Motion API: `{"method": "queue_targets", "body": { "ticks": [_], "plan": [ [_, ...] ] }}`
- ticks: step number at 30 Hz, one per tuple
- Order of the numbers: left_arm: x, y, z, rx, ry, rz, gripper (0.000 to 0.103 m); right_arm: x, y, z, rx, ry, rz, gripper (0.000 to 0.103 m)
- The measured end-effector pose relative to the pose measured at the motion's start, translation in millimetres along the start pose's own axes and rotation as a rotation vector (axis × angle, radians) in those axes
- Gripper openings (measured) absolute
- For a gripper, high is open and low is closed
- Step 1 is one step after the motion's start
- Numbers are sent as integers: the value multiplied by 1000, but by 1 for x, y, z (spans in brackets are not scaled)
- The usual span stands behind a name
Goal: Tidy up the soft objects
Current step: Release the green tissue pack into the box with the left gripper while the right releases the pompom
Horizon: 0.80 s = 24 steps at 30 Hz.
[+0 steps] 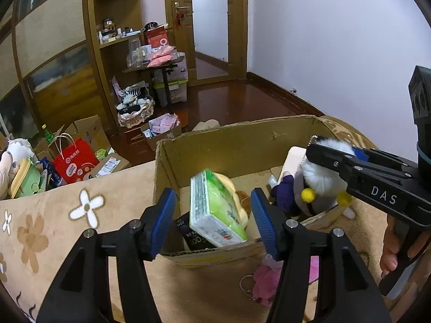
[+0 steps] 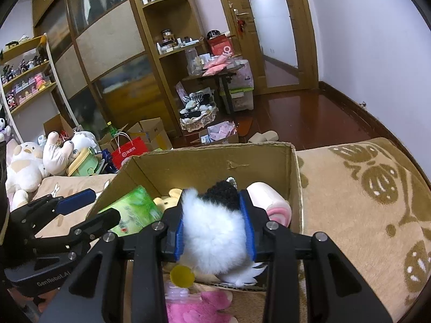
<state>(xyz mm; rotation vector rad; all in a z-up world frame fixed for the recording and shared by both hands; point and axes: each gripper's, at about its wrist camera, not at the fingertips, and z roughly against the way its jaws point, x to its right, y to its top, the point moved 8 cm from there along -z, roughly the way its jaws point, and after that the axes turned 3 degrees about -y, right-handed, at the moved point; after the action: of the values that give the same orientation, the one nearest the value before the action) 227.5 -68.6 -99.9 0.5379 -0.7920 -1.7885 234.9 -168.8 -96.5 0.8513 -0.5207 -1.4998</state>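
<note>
Right gripper (image 2: 214, 231) clamps the fluffy toy (image 2: 215, 242) over the box (image 2: 210, 161), ready for dropping. Left gripper (image 1: 212, 223) stands apart, tissue pack (image 1: 215, 210) loose between.

Both grippers are black with blue ribbed pads (image 1: 262, 222), silver screws and white "DAS" lettering (image 1: 383, 195)

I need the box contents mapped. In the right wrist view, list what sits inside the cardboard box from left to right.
Green plastic-wrapped tissue pack → pale yellow plush toy → fluffy white plush with black knitted cap, clamped in the right gripper → pink-and-cream rolled soft item.
</note>
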Motion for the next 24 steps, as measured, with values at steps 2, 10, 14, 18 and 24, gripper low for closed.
{"method": "queue_targets", "body": {
  "ticks": [2, 10, 14, 18, 24],
  "plan": [
    [-2, -1, 0, -6, 3, 11, 64, 0, -1, -2, 0, -10, 2, 39],
    [-12, -5, 2, -22, 29, 38, 71, 2, -3, 2, 5, -15, 14, 50],
    [-18, -6, 5, -31, 36, 54, 78, 2, -2, 6, 13, -23, 13, 60],
    [-20, -7, 10, -37, 42, 61, 79, 0, 0, 14, 30, -30, 18, 72],
    [-22, -13, 24, -36, 44, 76, 82, -6, 3, 30, 53, -43, 41, 86]
  ]
}}
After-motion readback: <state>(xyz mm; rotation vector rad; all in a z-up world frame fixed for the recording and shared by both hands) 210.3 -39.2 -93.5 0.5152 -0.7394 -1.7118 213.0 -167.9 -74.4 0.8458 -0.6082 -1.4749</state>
